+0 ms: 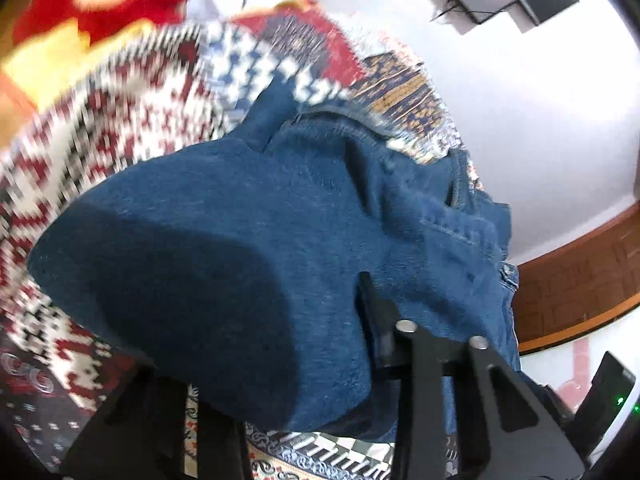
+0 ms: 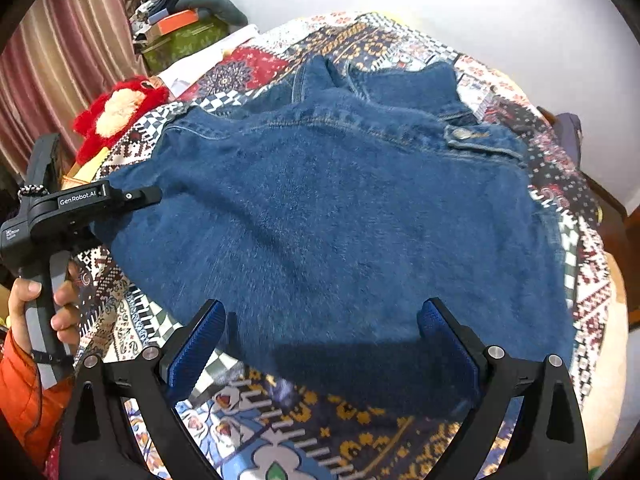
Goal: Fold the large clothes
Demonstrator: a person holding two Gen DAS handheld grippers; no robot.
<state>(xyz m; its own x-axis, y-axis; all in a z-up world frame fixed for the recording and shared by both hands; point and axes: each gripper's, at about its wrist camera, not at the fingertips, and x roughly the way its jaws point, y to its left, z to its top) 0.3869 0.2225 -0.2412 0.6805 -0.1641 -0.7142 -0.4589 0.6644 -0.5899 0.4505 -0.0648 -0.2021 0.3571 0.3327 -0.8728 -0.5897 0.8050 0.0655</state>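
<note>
A blue denim jacket (image 2: 340, 208) lies spread over a patterned quilt, collar at the far side and a buttoned chest pocket (image 2: 476, 140) at the right. My right gripper (image 2: 320, 344) hangs open over the near hem, its blue pads (image 2: 196, 340) wide apart and touching nothing. My left gripper (image 2: 140, 200) sits at the jacket's left edge, held by a hand (image 2: 24, 300) in an orange sleeve. In the left wrist view the denim (image 1: 240, 220) bunches up between the fingers of the left gripper (image 1: 260, 320), which is shut on it. One black finger (image 1: 372, 312) shows; the cloth hides the other.
The quilt (image 2: 360, 420) covers a bed. A red plush toy (image 2: 116, 116) lies at the jacket's far left. Boxes and clutter (image 2: 180, 36) are stacked by a striped curtain (image 2: 60, 60) at the back left. A white wall runs behind the bed, with wooden trim (image 1: 580, 272) on the right.
</note>
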